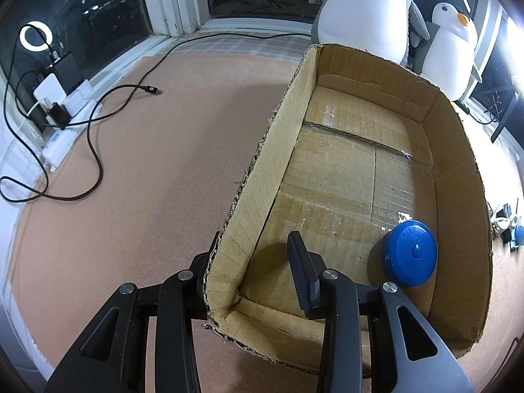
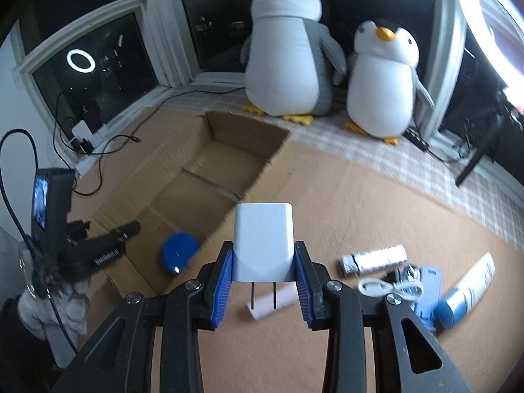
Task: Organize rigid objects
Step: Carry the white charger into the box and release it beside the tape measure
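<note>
The box (image 1: 458,150) is matt brown corrugated cardboard with ragged cut edges and strips of shiny clear tape across its floor. Inside the box, the round blue case (image 1: 411,255) looks like glossy hard plastic. The white charger (image 2: 263,239) is smooth, satin plastic with two dark metal prongs. Behind the box, the penguins (image 2: 285,49) are soft plush cloth.

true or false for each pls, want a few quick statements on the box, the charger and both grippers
1. The right gripper holds a white charger. True.
2. The cardboard box is full of items. False: only a blue round case shows inside.
3. The left gripper straddles the box's side wall. True.
4. The charger's prongs point away from the camera. False: they point toward it.
5. Two plush penguins sit behind the box. True.
</note>
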The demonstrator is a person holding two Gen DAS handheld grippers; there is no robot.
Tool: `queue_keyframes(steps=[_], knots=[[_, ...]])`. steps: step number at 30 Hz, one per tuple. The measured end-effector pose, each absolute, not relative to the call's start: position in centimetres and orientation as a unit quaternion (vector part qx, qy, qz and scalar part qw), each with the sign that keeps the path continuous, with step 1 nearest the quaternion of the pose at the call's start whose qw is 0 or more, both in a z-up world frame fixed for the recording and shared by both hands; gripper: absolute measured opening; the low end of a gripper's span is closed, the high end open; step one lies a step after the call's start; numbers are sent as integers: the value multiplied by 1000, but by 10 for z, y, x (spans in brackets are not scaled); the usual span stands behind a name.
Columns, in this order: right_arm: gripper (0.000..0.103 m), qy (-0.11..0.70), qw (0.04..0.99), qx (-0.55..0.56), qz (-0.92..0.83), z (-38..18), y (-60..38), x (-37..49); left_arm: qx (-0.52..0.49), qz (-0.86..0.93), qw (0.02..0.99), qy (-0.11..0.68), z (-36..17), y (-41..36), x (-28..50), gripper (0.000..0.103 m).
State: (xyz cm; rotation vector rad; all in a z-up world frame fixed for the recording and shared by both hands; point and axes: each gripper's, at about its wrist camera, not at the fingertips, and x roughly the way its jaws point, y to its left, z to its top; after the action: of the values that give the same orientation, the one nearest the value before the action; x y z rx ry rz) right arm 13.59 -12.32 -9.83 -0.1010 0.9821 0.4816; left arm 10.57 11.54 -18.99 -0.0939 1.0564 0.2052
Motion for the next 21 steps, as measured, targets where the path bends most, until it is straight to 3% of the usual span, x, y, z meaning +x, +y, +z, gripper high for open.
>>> queue_keyframes(steps=[21], knots=[[32, 479, 831, -91, 268, -130, -33, 176, -45, 98, 858, 502, -190, 113, 107, 36]])
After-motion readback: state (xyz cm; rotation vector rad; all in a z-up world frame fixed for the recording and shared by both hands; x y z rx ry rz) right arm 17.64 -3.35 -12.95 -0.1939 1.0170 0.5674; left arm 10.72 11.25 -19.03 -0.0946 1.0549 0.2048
